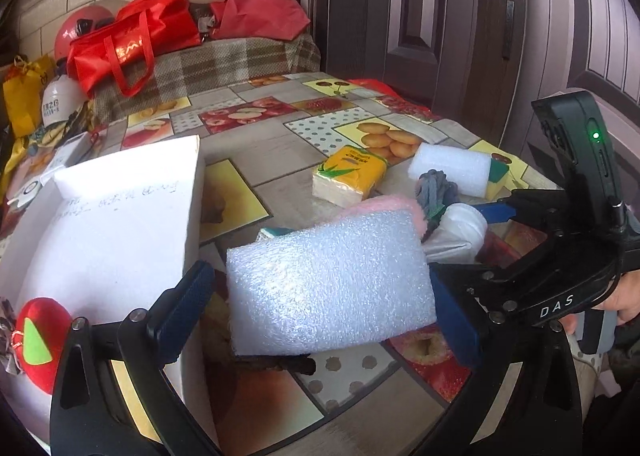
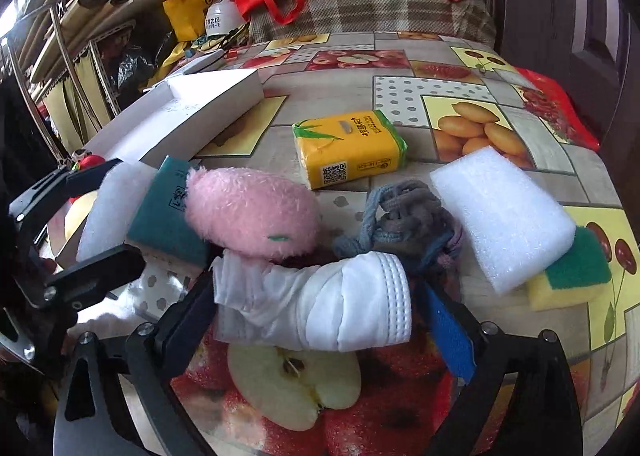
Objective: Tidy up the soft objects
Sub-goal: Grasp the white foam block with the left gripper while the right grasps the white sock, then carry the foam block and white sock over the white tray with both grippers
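- Left gripper [image 1: 320, 288] is carrying a white foam block [image 1: 328, 284] crosswise between its jaws; right pad is touching the block's end, left pad contact is unclear, so whether it is clamped I cannot tell.
- Foam block is hanging above the fruit-print tablecloth [image 1: 248, 144], just beside the white open box [image 1: 112, 224] on the left.
- Right gripper [image 2: 320, 308] is standing wide, jaws straddling a rolled white sock [image 2: 320, 308]; pads are looking just clear of it, not pressing yet.
- Sock is lying on the tablecloth, touching the pink plush [image 2: 252, 216] and the grey knotted rope [image 2: 408, 216] behind it.
- Handling guess: sock is light, limp, will be squashing and drooping; taking it at the thick rolled middle looks safest, not the loose cuff end.
- Foam is very light, springy, slightly slippery; gripping across the short ends is fine, light squeeze.
- Farther out: second foam block [image 2: 504, 216] lying on a green-yellow sponge [image 2: 572, 276], yellow tissue pack [image 2: 348, 148] in the centre, teal packet [image 2: 164, 212] beside the plush.
- Red plush [image 1: 36, 340] is already sitting in the box's corner.
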